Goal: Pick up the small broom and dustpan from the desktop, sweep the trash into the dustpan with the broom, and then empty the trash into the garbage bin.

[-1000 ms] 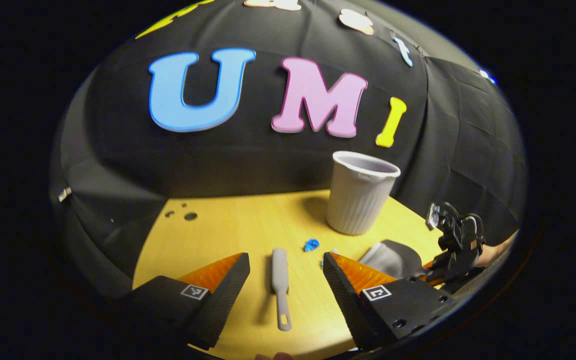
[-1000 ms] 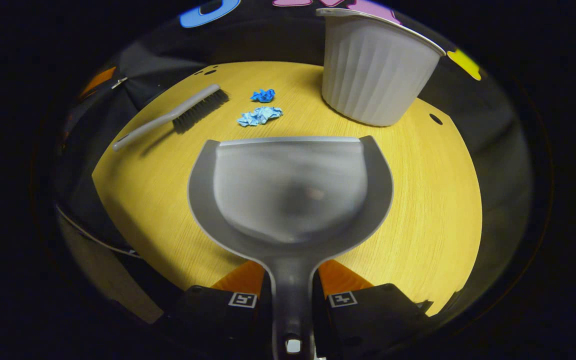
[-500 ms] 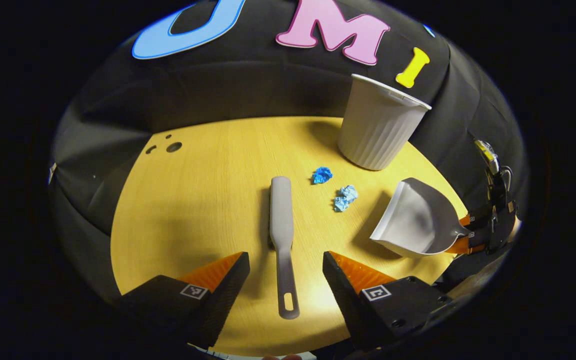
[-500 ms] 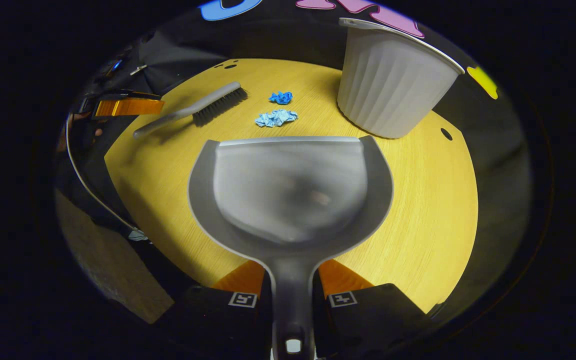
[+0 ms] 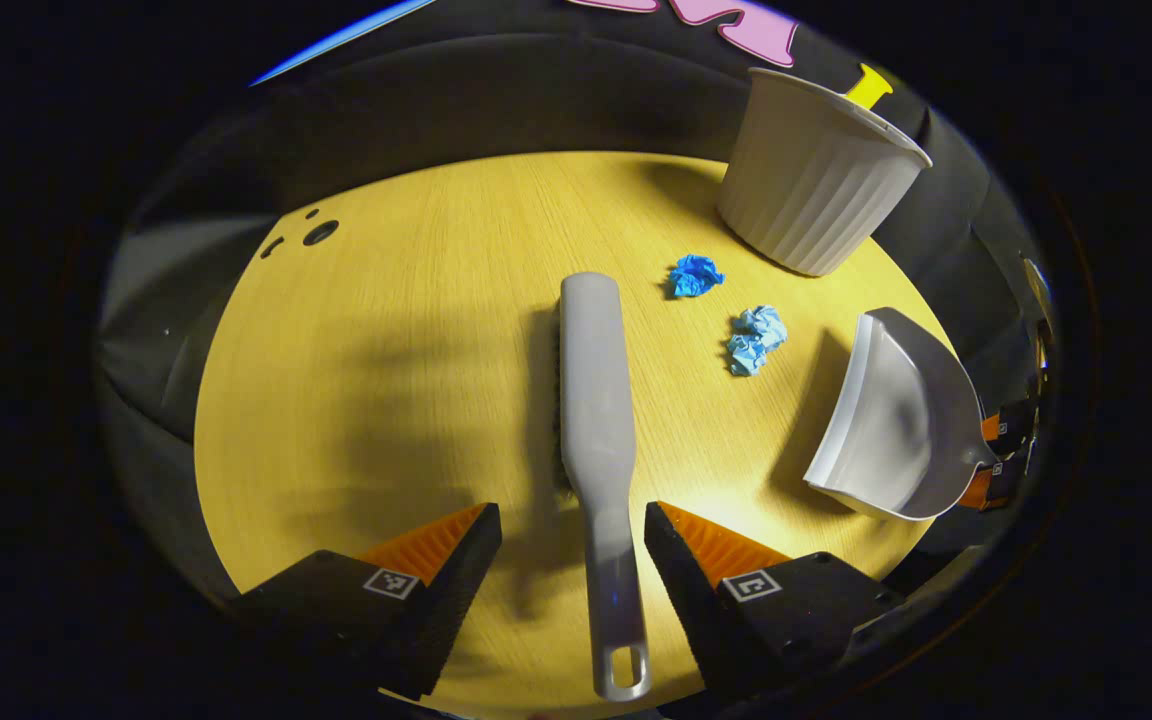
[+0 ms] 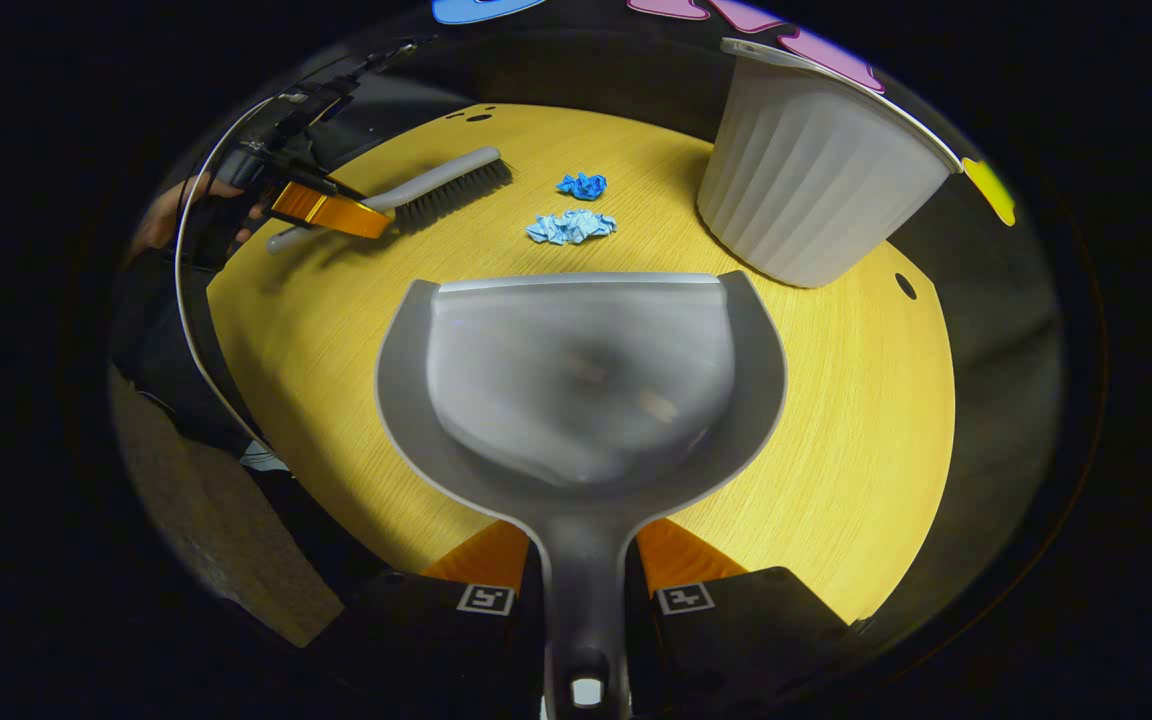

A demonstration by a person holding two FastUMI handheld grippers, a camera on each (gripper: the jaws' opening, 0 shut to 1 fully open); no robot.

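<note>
Left claw (image 5: 572, 545) gapes wide astride the broom (image 5: 596, 400) handle; right claw (image 6: 576, 560) grips the dustpan (image 6: 581, 380). A skewed closure could flick the broom aside.

The left gripper (image 5: 572, 530) sits at the bottom of the frame, its two fingers spread wide, one on each side of the broom (image 5: 598, 430) handle without touching it. The broom lies flat on the yellow wooden table (image 5: 406, 330), running from the bottom centre up to mid-frame, its hanging loop nearest the bottom edge. Right of the broom head lie a dark blue paper ball (image 5: 694, 275) and a pale blue one (image 5: 756, 338). The white ribbed bin (image 5: 816, 190) stands upper right. At the right edge, the dustpan (image 5: 896, 420) is tilted, its handle held by the other gripper (image 5: 1004, 460).
</note>
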